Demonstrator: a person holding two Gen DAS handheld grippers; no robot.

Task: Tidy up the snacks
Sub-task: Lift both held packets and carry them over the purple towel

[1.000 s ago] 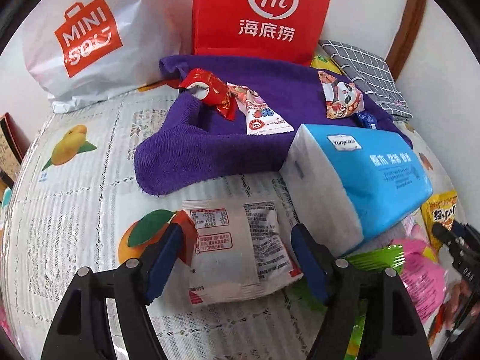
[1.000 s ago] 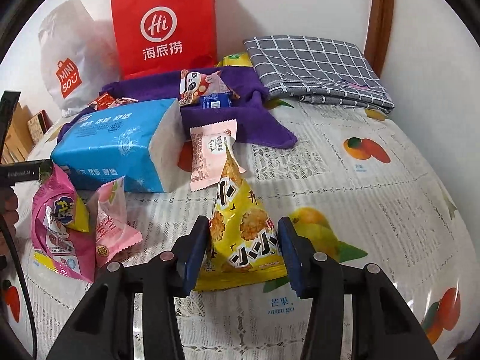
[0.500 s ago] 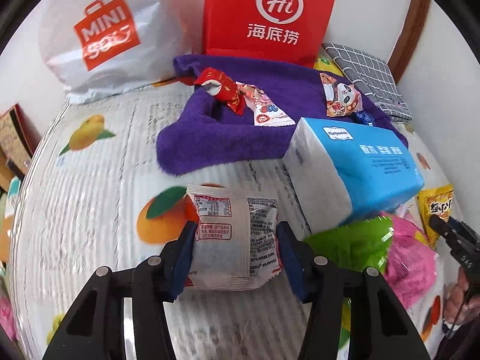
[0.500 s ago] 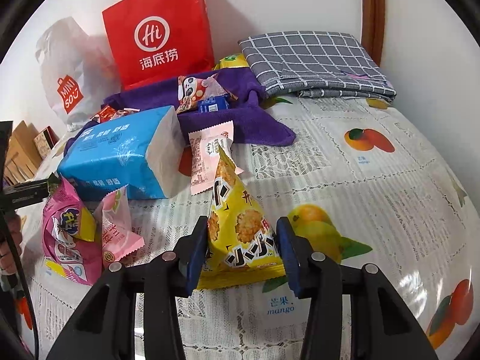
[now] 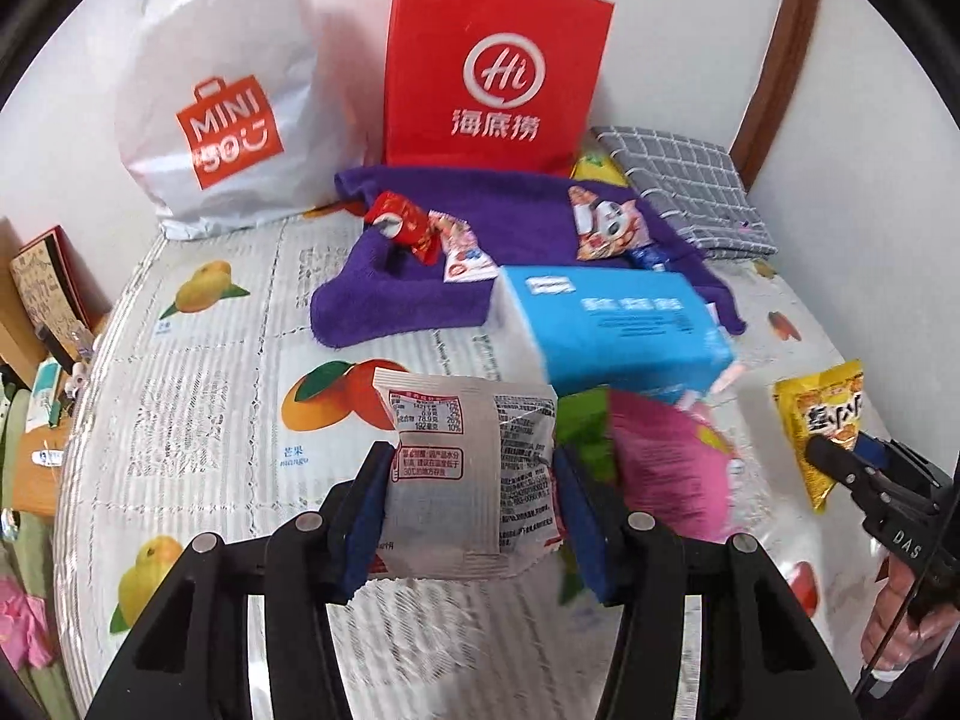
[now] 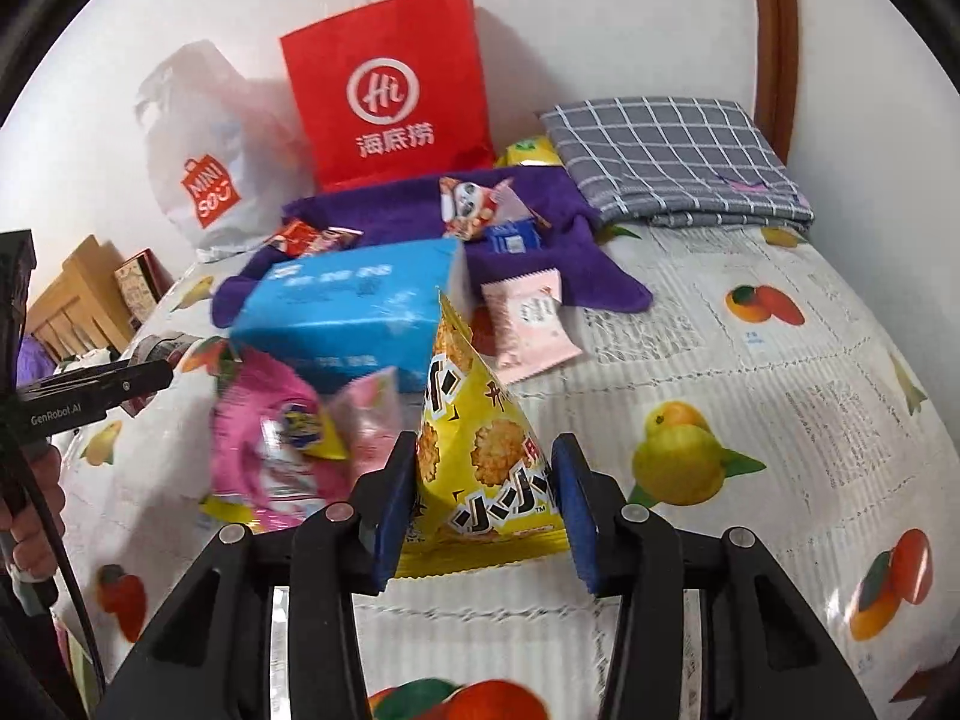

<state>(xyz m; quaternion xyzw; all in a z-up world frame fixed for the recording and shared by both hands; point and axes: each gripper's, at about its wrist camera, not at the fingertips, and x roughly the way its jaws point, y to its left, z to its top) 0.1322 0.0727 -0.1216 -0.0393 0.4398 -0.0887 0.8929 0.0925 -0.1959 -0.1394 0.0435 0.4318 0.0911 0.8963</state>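
Observation:
My left gripper (image 5: 474, 516) is shut on a white snack packet (image 5: 474, 468) with red and black print, lifted off the fruit-print tablecloth (image 5: 198, 396). My right gripper (image 6: 483, 513) is shut on a yellow triangular snack bag (image 6: 480, 450), also raised; in the left wrist view that yellow bag (image 5: 822, 420) shows at the right edge. On the cloth lie a pink snack bag (image 6: 270, 438), a green packet (image 5: 585, 426) and a pale pink packet (image 6: 528, 327). More small snacks rest on a purple towel (image 5: 510, 210).
A blue tissue pack (image 6: 354, 306) lies mid-table. A red paper bag (image 5: 495, 69) and a white plastic bag (image 5: 222, 90) stand against the back wall. A grey checked cloth (image 6: 672, 162) is folded at the back right. A person's hand (image 6: 36, 510) shows at the left edge.
The left jaws closed on the white packet and lifted it off the cloth. The right gripper rose with the yellow bag held throughout.

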